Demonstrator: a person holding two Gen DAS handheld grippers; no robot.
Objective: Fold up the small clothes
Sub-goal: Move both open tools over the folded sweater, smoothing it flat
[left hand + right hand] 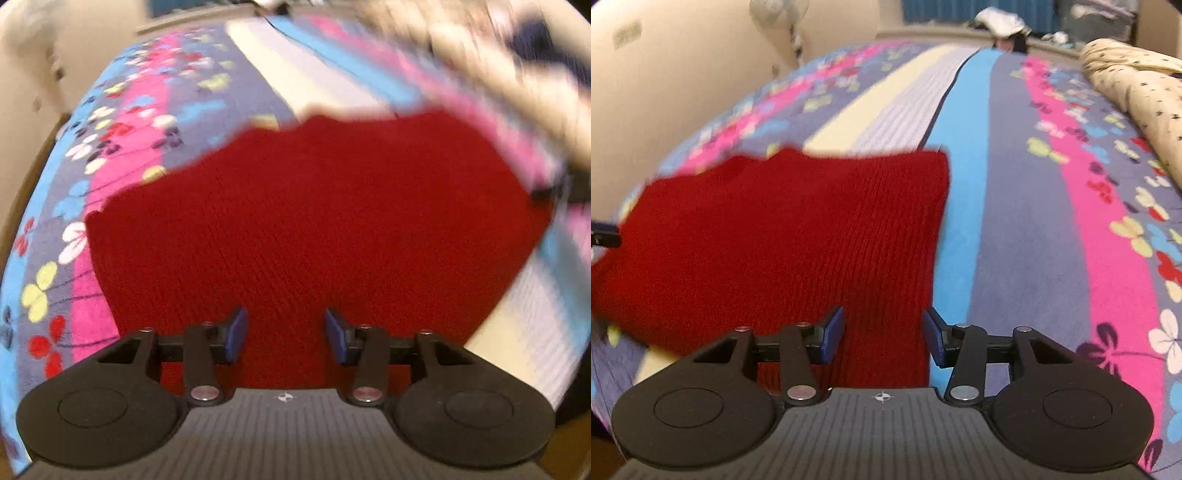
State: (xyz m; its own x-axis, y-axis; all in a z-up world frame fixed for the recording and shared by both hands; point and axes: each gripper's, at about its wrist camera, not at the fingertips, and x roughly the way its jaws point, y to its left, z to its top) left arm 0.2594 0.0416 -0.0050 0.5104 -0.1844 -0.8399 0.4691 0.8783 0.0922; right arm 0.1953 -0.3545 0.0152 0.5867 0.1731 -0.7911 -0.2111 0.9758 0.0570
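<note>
My left hand-held gripper (285, 334) hangs just above a red ribbed knitted garment (314, 229), its blue-padded jaws standing partly apart with nothing pinched between them; only the knit shows in the gap, lying under them. The garment is spread flat on a bed covered by a fleece blanket striped in pink, sky blue, grey-violet and cream, printed with small flowers (122, 122). In the left wrist view the red knit fills the middle, its far edge ragged against the cream stripe, its left edge against the pink stripe near the bed's left side; the right part of that view is blurred. My right hand-held gripper (883, 334) is likewise partly open and grips nothing: its left pad sits over the near end of the red garment (798, 236), while its right pad lies just past the garment's straight right edge, over the sky-blue stripe of the blanket (1034, 221). From this side the garment runs from my gripper towards the bed's left side, with the knit ribs running away from me. At the bed's far right corner lies a bunched cream quilt with small dark motifs (1137, 85). Beyond the bed's far left corner a white pedestal fan (779, 14) stands against a pale wall.
</note>
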